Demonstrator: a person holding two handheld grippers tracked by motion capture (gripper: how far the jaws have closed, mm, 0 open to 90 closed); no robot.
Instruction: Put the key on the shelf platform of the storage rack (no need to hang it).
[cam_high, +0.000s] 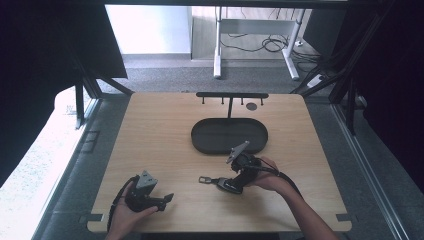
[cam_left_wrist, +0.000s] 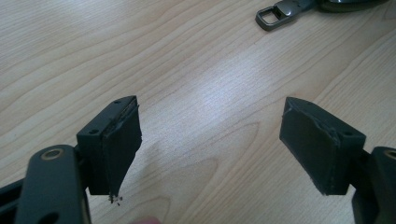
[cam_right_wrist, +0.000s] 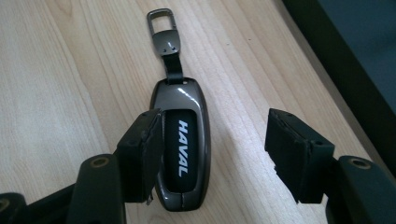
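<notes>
Worktop (cam_right_wrist: 56, 84): pale wood grain, smooth, with a soft sheen where light falls.
Key fob (cam_right_wrist: 183, 144): glossy grey-brown shell like polished metal; black glossy inset with white lettering.
Fob strap (cam_right_wrist: 173, 65): short, dark, matt — looks like leather or rubber.
Clasp (cam_right_wrist: 163, 28): brushed grey metal, dull shine.
Left tool (cam_left_wrist: 210, 149): matt black plastic body; pads (cam_left_wrist: 122, 144) of dark rubbery sheet, frayed at the edges.
Right tool (cam_right_wrist: 212, 154): same matt black plastic, pads (cam_right_wrist: 289, 149) rough-edged.
Tray (cam_high: 202, 140): black, matt — material cannot be told.
Rack (cam_high: 232, 95): thin black bar, matt.
</notes>
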